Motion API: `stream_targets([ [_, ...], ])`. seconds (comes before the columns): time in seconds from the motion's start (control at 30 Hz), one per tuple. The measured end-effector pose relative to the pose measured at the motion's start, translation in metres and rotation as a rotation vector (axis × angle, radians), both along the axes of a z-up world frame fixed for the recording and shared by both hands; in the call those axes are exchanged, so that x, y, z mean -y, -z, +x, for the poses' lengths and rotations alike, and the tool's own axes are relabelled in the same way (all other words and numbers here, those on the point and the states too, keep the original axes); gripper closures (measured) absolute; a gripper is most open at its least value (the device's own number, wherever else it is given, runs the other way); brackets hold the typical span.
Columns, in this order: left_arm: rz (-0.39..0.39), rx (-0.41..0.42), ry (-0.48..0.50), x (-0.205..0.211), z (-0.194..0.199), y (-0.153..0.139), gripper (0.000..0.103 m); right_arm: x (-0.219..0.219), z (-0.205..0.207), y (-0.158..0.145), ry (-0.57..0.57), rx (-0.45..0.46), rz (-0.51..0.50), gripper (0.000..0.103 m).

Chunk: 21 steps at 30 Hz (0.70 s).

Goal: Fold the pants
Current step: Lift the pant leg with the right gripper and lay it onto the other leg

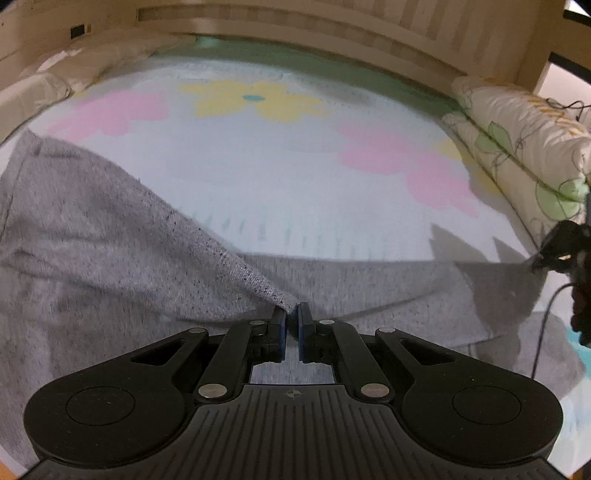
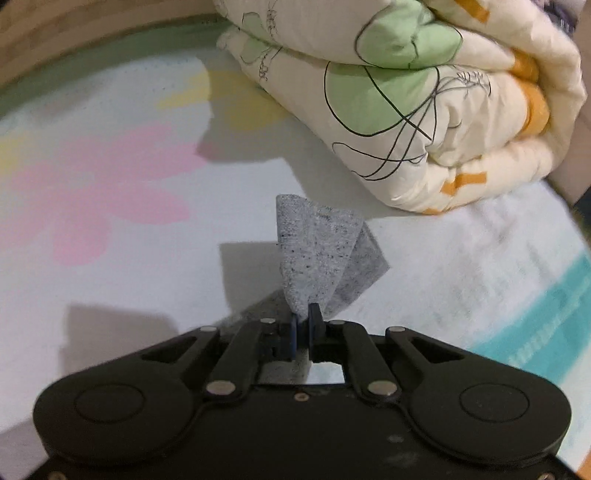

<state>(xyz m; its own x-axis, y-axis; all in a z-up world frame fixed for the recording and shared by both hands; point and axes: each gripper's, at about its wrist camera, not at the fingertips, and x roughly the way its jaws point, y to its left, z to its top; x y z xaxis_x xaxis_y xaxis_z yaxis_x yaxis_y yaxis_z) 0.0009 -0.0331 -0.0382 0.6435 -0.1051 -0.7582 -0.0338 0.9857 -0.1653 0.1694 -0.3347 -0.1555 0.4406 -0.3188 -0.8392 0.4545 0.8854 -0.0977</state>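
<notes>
grey pants (image 1: 110,240) pinched by l gripper (image 1: 291,314); r gripper (image 2: 303,314) clamps corner

The left gripper (image 1: 291,314) is held low over the bed (image 1: 258,177), pointed along it toward the headboard (image 1: 295,33). Its jaws are drawn nearly together, and an edge of the grey pants (image 1: 110,258) is pinched between the blue pads (image 1: 282,334). The right gripper (image 2: 303,317) is raised above the bed, its jaws closed tight on a corner of the pants, which stands up from between them. In the left wrist view, part of the right gripper is seen at the right edge.
</notes>
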Motion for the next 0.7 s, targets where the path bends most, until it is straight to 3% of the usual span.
stream_targets([
  [0.17, 0.028, 0.136, -0.005, -0.005, -0.011, -0.037, 0.098, 0.021, -0.029, -0.05, -0.062, 0.174, 0.14, 0.098],
  [0.27, 0.021, 0.205, -0.014, -0.011, -0.029, -0.06, 0.098, 0.036, -0.066, -0.088, -0.09, 0.309, 0.228, 0.098],
  [0.37, 0.027, 0.227, -0.004, -0.016, -0.057, -0.068, 0.098, 0.05, -0.113, -0.105, -0.075, 0.375, 0.263, 0.098],
  [0.43, 0.041, 0.196, 0.015, -0.016, -0.076, -0.059, 0.098, 0.061, -0.139, -0.096, -0.037, 0.347, 0.284, 0.098],
  [0.53, 0.042, 0.1, 0.042, -0.01, -0.087, -0.033, 0.098, 0.074, -0.171, -0.053, 0.036, 0.207, 0.331, 0.098],
  [0.63, 0.055, 0.031, 0.048, -0.006, -0.09, -0.009, 0.098, 0.078, -0.183, -0.008, 0.083, 0.074, 0.353, 0.098],
  [0.7, 0.074, 0.01, 0.043, -0.005, -0.087, 0.0, 0.098, 0.076, -0.187, 0.008, 0.088, 0.037, 0.342, 0.098],
])
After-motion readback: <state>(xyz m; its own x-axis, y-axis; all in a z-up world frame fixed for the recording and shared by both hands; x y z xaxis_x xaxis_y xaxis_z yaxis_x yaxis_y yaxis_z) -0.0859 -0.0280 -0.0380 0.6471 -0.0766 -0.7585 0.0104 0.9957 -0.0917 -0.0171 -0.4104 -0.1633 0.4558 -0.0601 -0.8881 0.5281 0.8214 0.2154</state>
